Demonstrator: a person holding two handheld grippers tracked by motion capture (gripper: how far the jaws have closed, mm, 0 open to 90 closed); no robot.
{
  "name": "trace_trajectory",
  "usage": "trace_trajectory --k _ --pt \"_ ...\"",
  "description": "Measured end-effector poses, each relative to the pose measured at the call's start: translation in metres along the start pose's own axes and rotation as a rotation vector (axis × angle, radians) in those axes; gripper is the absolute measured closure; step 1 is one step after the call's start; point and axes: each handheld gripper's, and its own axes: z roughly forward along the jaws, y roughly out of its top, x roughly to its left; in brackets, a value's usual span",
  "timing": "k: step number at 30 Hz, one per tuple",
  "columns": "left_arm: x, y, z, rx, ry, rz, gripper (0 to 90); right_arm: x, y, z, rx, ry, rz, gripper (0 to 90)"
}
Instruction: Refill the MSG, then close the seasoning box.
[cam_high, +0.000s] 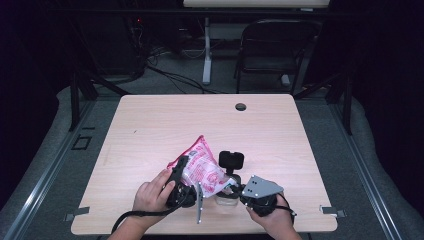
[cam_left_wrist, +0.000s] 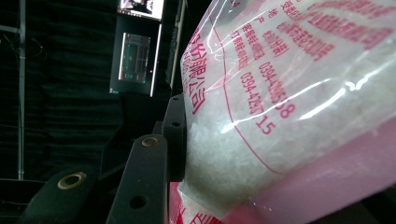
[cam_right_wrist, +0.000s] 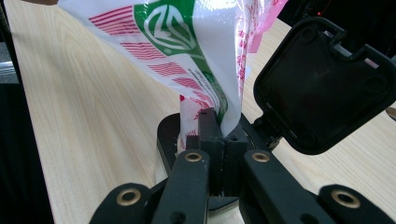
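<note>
I hold the pink-printed bag (cam_high: 202, 167) of white granules at lower centre of the high view, above a clear container (cam_high: 226, 199) with a black flip lid (cam_high: 231, 160). Left gripper (cam_high: 182, 172) clamps the bag's body; right gripper (cam_right_wrist: 218, 140), jaws together, pinches its corner. Judged step: opening or pouring; next needs a steady tilt over the mouth.

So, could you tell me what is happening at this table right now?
A person is holding a pink-printed plastic bag of white granules above the wooden table with two handheld grippers. The left gripper clamps the full body of the bag, while the right gripper is shut on a lower corner. A black container with an open hinged lid sits just beneath that corner.
</note>
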Motion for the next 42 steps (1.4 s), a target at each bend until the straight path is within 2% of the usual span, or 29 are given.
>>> trace_trajectory --k 17,32,42 --pt "0.0011 0.0038 -0.0011 -0.003 0.008 0.025 68.3 -0.0022 -0.0015 -0.0001 0.005 -0.007 0.008 90.0" --pt "0.0020 0.0051 -0.0012 -0.005 0.012 0.021 68.4 -0.0044 -0.0013 0.0005 0.002 -0.008 0.012 90.0" --pt "0.0017 0.0068 -0.0016 -0.004 0.015 0.036 68.4 -0.0054 -0.0024 -0.0003 0.010 -0.014 0.008 90.0"
